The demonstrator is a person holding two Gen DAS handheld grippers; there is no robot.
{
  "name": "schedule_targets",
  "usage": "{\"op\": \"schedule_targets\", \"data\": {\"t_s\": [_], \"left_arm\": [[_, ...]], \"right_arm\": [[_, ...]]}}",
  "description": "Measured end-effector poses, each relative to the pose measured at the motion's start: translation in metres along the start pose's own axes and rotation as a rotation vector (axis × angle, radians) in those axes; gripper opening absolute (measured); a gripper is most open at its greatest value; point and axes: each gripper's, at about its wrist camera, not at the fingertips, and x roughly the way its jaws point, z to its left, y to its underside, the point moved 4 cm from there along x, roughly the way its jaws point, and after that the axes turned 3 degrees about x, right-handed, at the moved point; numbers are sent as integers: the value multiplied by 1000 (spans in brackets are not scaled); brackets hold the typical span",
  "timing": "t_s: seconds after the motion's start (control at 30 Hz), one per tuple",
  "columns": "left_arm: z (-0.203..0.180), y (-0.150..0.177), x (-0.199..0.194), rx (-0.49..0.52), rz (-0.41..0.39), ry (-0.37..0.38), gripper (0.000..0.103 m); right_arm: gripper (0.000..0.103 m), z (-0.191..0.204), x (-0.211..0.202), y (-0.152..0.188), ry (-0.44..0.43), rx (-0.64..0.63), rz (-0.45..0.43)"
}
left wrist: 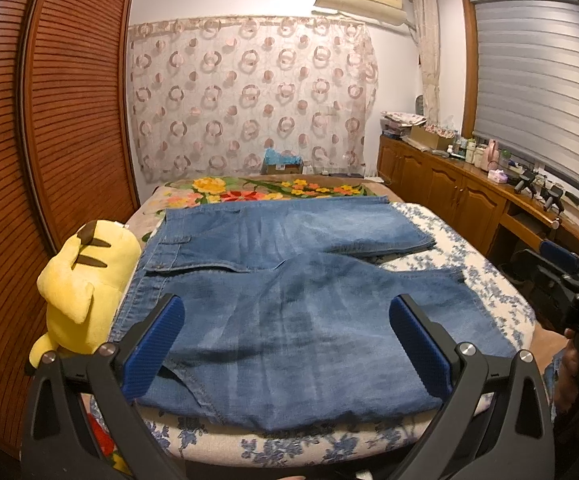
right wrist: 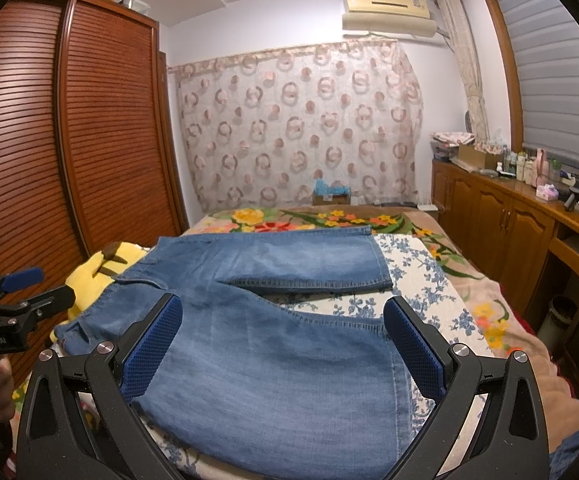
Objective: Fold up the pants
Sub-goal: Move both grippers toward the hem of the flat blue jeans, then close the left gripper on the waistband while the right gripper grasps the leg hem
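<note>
Blue denim pants (left wrist: 289, 300) lie spread flat on the bed, waistband to the left, two short legs running right with a gap between them. They also show in the right wrist view (right wrist: 273, 340). My left gripper (left wrist: 285, 344) is open and empty, hovering over the near leg close to the waist end. My right gripper (right wrist: 281, 344) is open and empty, hovering over the near leg's hem end. The right gripper shows at the right edge of the left wrist view (left wrist: 569, 284); the left gripper shows at the left edge of the right wrist view (right wrist: 13, 300).
A yellow plush toy (left wrist: 85, 284) lies at the bed's left edge beside the waistband. A floral sheet (left wrist: 469, 256) covers the bed. A wooden louvred wardrobe (left wrist: 49, 140) stands left; a low cabinet (left wrist: 449, 188) with clutter stands right under the window.
</note>
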Motion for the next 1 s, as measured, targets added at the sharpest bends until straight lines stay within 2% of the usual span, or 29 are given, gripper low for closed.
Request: {"op": "schedule_targets", "data": {"t_s": [0.5,1.0], "left_arm": [[88,22,15,-85,73,-102,103],[138,47,22,-139,110,-162,103]], "right_arm": [[102,-22,21,23,14,-8,97],[102,-45,29,33,38,-8,146]]}}
